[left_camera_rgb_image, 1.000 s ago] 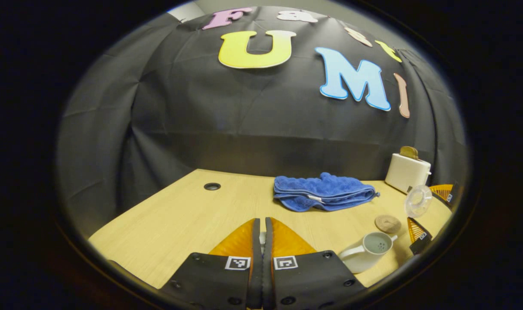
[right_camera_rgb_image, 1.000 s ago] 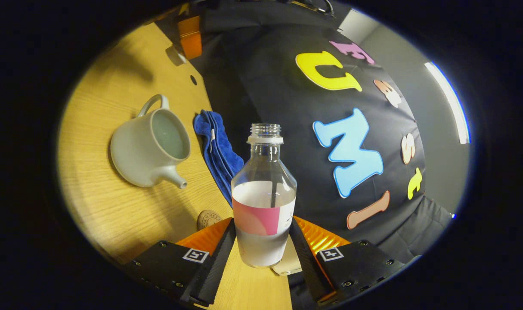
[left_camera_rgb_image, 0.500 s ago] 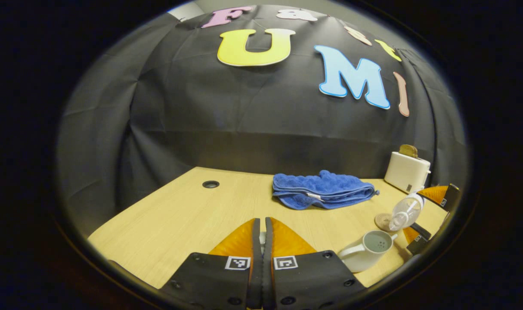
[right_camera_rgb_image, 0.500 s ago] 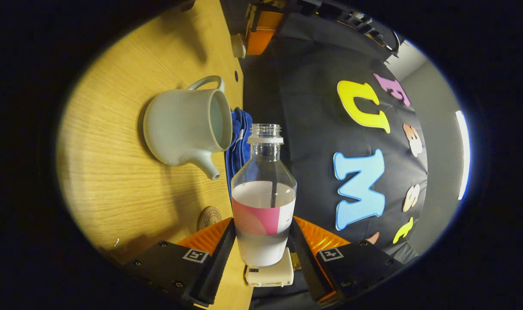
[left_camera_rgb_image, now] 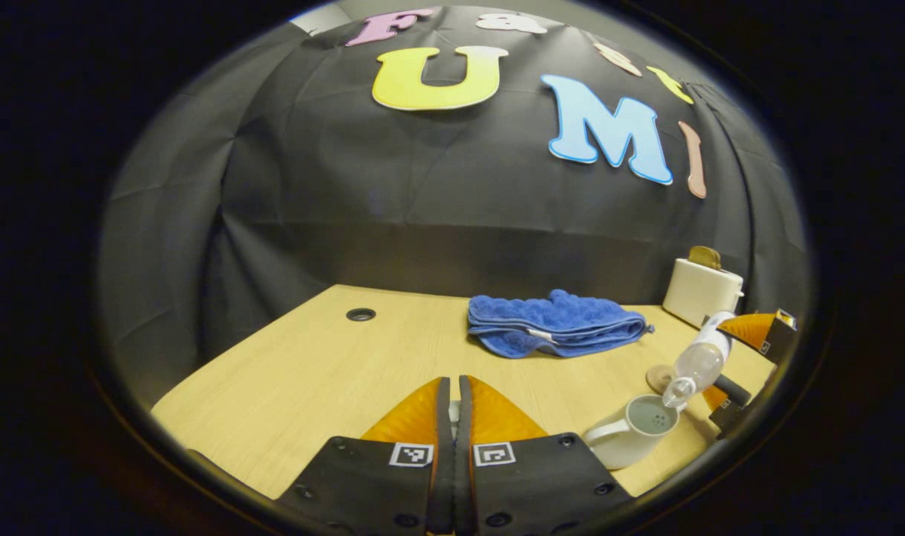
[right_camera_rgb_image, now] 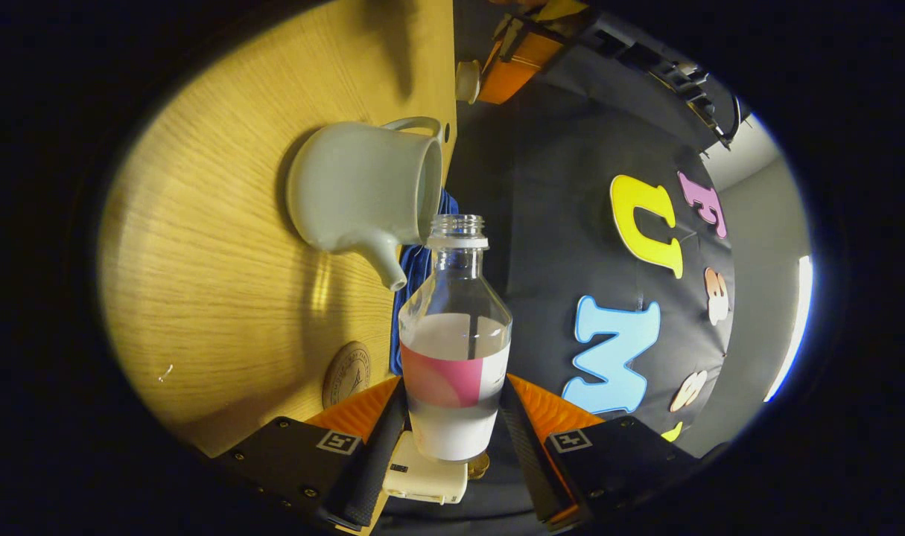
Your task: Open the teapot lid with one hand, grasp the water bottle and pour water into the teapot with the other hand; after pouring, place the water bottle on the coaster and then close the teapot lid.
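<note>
One water bottle [right_camera_rgb_image: 456,350], uncapped and part full, sits clamped between the two fingers of the right gripper [right_camera_rgb_image: 452,439], both pressing on its labelled lower body. In the right gripper view the bottle's mouth lies just beside the rim of the one teapot [right_camera_rgb_image: 363,197], which stands lidless on the wooden table [right_camera_rgb_image: 221,246]; the whole scene appears rolled on its side, so this gripper is tipped strongly over. One round coaster [right_camera_rgb_image: 345,374] lies on the table near the fingers, bare.

The left gripper [left_camera_rgb_image: 453,417] has its fingers pressed together with a small pale piece between them, which looks like the lid, though I cannot tell for sure. It is held level above the table's near edge. Off to its right stands the teapot [left_camera_rgb_image: 631,435], with the tilted bottle [left_camera_rgb_image: 698,361] neck-down over its opening. Farther back lie one folded blue towel [left_camera_rgb_image: 556,324] and one white toaster [left_camera_rgb_image: 702,292].
</note>
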Action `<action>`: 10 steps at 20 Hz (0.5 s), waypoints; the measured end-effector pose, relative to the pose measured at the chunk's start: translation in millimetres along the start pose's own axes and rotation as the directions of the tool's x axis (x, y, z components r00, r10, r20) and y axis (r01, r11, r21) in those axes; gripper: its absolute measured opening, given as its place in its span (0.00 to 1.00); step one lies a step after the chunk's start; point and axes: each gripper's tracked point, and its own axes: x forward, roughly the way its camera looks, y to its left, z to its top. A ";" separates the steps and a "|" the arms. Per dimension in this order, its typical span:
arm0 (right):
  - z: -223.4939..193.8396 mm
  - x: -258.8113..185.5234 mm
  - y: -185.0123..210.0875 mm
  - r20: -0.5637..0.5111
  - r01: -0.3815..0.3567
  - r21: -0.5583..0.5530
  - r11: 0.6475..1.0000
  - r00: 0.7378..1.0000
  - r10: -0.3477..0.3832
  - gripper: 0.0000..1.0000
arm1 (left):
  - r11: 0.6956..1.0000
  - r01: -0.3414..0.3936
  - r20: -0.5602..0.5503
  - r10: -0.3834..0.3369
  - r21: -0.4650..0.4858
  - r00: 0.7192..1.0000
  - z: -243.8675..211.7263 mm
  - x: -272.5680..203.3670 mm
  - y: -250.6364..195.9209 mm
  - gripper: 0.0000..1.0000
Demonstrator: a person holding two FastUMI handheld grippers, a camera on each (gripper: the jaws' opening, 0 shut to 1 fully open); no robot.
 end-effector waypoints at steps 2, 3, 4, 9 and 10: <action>-1.3 1.3 -3.6 0.003 0.026 -0.033 0.999 1.000 -0.026 0.76 | 1.000 0.002 -0.003 -0.002 0.001 1.000 -1.0 0.9 -1.2 0.06; -1.6 1.9 -6.3 0.005 0.041 -0.051 0.998 0.999 -0.041 0.76 | 1.000 0.003 -0.005 -0.003 0.002 1.000 -1.5 0.4 -1.5 0.06; -1.4 0.5 -9.8 0.006 0.053 -0.065 0.997 0.999 -0.053 0.76 | 1.000 0.004 -0.007 -0.004 0.003 1.000 -2.2 1.1 -2.0 0.06; -2.7 -3.9 -17.7 0.012 0.082 -0.101 0.992 0.997 -0.081 0.76 | 1.000 0.008 -0.014 -0.008 0.005 1.000 -3.5 1.2 -3.5 0.06; -3.2 -2.7 -18.2 0.016 0.089 -0.112 0.990 0.996 -0.088 0.76 | 1.000 0.009 -0.015 -0.009 0.005 1.000 -4.0 1.2 -3.9 0.06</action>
